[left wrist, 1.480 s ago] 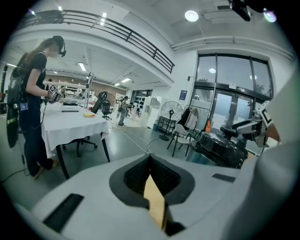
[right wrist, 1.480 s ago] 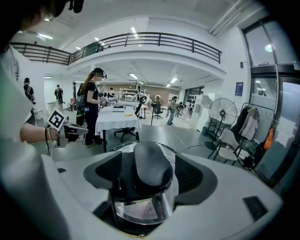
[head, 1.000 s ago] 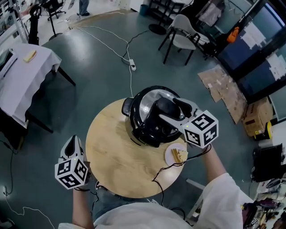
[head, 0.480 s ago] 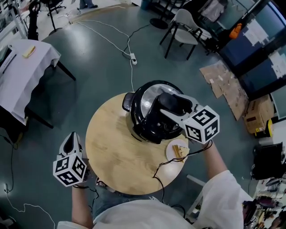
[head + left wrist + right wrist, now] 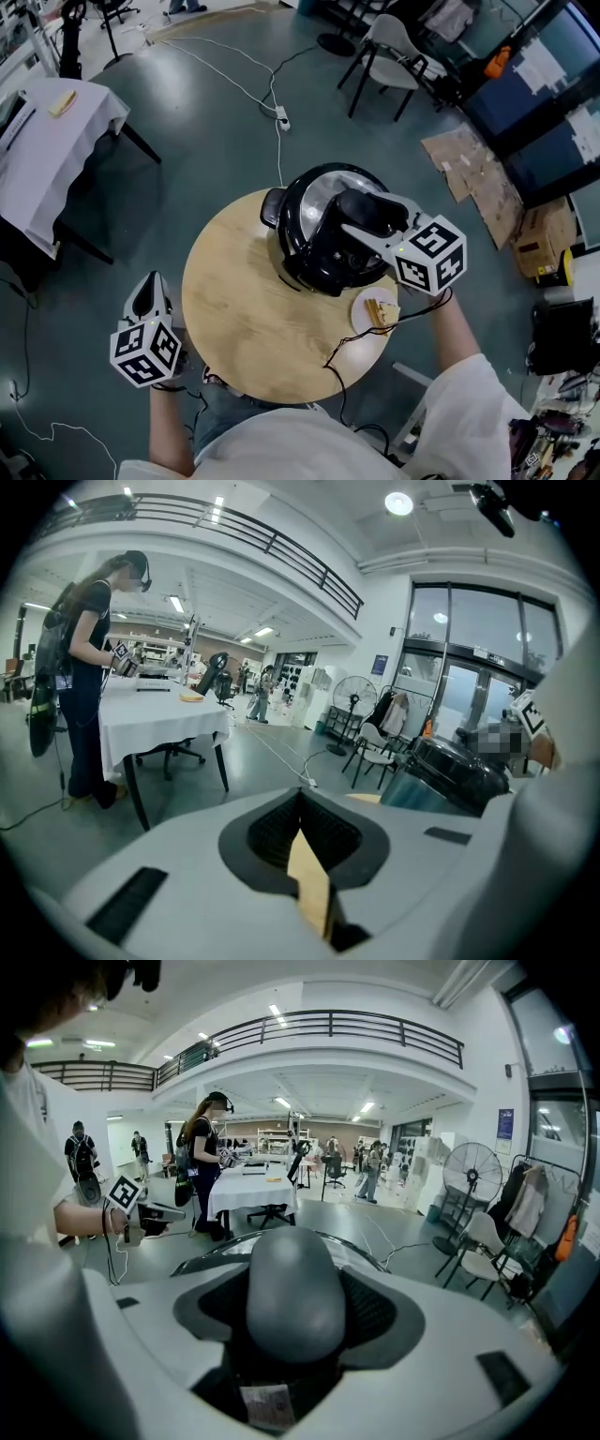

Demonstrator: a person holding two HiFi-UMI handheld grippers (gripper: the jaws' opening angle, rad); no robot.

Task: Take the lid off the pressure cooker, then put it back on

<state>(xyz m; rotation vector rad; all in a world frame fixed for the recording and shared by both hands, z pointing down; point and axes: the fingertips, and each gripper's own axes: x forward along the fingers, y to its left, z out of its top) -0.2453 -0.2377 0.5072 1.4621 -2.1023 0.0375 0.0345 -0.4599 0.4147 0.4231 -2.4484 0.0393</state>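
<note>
I log my right claw (image 5: 364,217) atop the cooker (image 5: 298,255), jaws closing on the lid handle (image 5: 281,1302) between them, left claw (image 5: 150,292) clenched empty, well left of the cooker.

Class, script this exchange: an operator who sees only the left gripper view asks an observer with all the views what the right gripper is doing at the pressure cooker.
Operator: Is the right gripper at the cooker?
Observer: Yes. The right gripper has its jaws closing on the lid handle, which sits between them.
Operator: Is anything else on the table?
Observer: A small white plate with food lies beside the pressure cooker, on the person's right.
Operator: Where is my own gripper?
Observer: The left gripper is past the left edge of the table, over the floor.
</note>
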